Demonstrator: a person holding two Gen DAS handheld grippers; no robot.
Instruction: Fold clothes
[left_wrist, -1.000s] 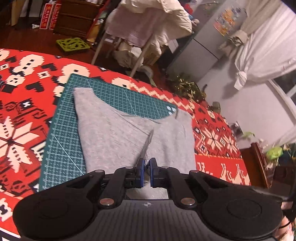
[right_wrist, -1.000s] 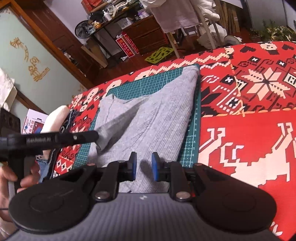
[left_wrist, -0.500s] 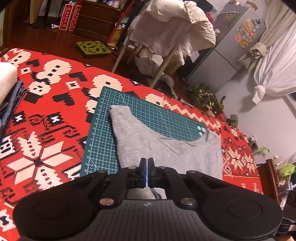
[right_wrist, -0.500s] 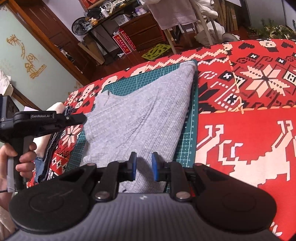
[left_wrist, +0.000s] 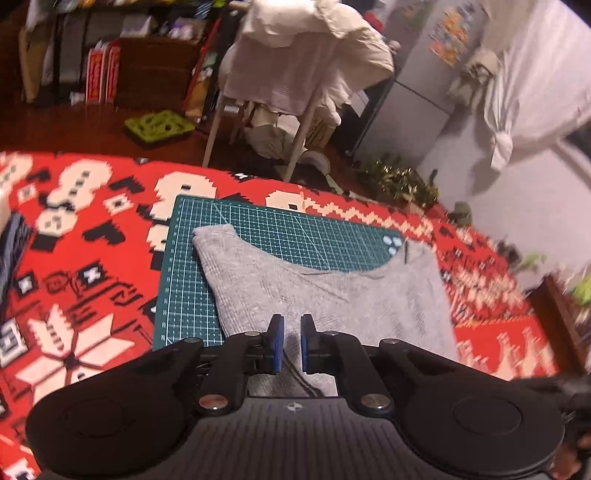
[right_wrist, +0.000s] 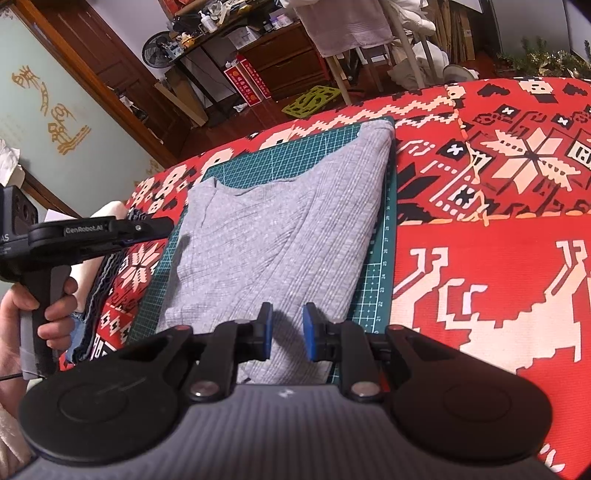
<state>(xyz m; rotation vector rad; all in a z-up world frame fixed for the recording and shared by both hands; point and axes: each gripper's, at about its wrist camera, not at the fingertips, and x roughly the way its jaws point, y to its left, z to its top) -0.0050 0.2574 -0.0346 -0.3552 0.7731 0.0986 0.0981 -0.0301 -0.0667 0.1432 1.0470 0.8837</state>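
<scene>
A grey ribbed garment (left_wrist: 332, 291) lies folded flat on a green cutting mat (left_wrist: 184, 277). My left gripper (left_wrist: 289, 326) hovers over the garment's near edge. Its jaws are opening, a narrow gap shows between the blue pads, and nothing is pinched. In the right wrist view the same garment (right_wrist: 277, 236) fills most of the mat (right_wrist: 384, 258). There the left gripper (right_wrist: 166, 223) sits off the garment's left edge, held by a hand (right_wrist: 44, 306). My right gripper (right_wrist: 287, 315) stands open above the garment's near hem with nothing between its fingers.
A red patterned blanket (right_wrist: 480, 258) covers the surface under the mat. A stack of folded clothes with jeans (right_wrist: 99, 288) lies left of the mat. Beyond the far edge stand a drying rack draped with pale laundry (left_wrist: 303, 55), a fridge (left_wrist: 417, 81) and a wooden floor.
The left gripper let go of the lifted fold and drew off to the garment's left edge. It shut empty, then parted slightly. The garment now lies flat. The right gripper has not moved.
</scene>
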